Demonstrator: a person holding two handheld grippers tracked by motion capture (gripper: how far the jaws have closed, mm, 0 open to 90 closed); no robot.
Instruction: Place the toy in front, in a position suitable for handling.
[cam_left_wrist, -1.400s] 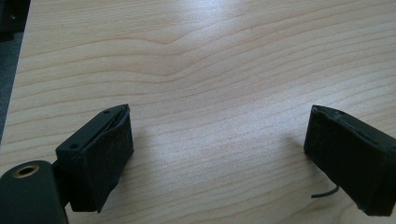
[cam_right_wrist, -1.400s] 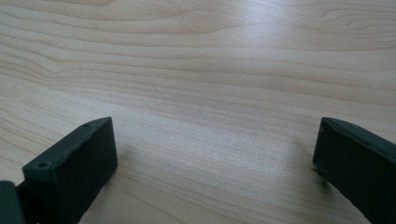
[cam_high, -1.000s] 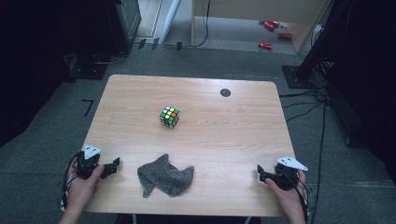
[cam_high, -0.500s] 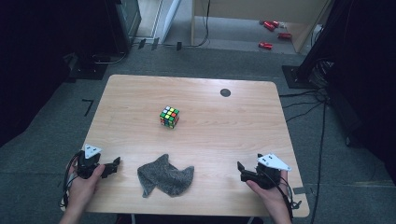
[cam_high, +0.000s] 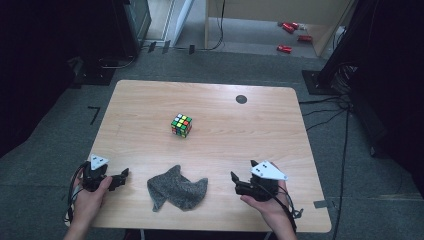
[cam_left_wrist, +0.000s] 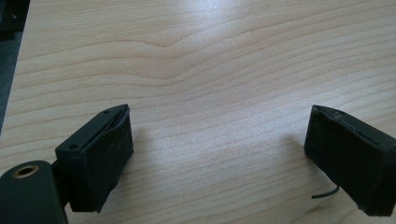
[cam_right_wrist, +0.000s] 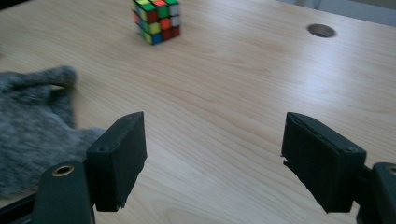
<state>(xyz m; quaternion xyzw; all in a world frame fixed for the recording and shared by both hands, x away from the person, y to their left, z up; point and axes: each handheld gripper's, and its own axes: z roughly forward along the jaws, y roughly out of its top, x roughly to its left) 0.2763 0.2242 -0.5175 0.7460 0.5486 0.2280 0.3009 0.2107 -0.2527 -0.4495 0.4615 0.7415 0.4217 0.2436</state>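
- Right tongs (cam_high: 234, 181) sit at the near right of the table (cam_high: 280, 120), jaws spread wide and empty, aimed left at the grey cloth (cam_high: 177, 192), judged the next pickup.
- Left tongs (cam_high: 122, 177) rest near left, likewise wide and empty.
- Puzzle cube (cam_high: 181, 125) stands mid-table, well apart.
- No legible writing.

The grey cloth (cam_high: 177, 189) is a fuzzy, knit-textured fabric lying crumpled and flat on the surface (cam_high: 250, 135), near its front edge. Its outline is irregular, with two raised points along the far side and a narrower tail toward the front. It lies well apart from the multicoloured cube (cam_high: 181, 125), on the cube's near side. In the right gripper view the cloth (cam_right_wrist: 32, 126) shows a curled upper corner.
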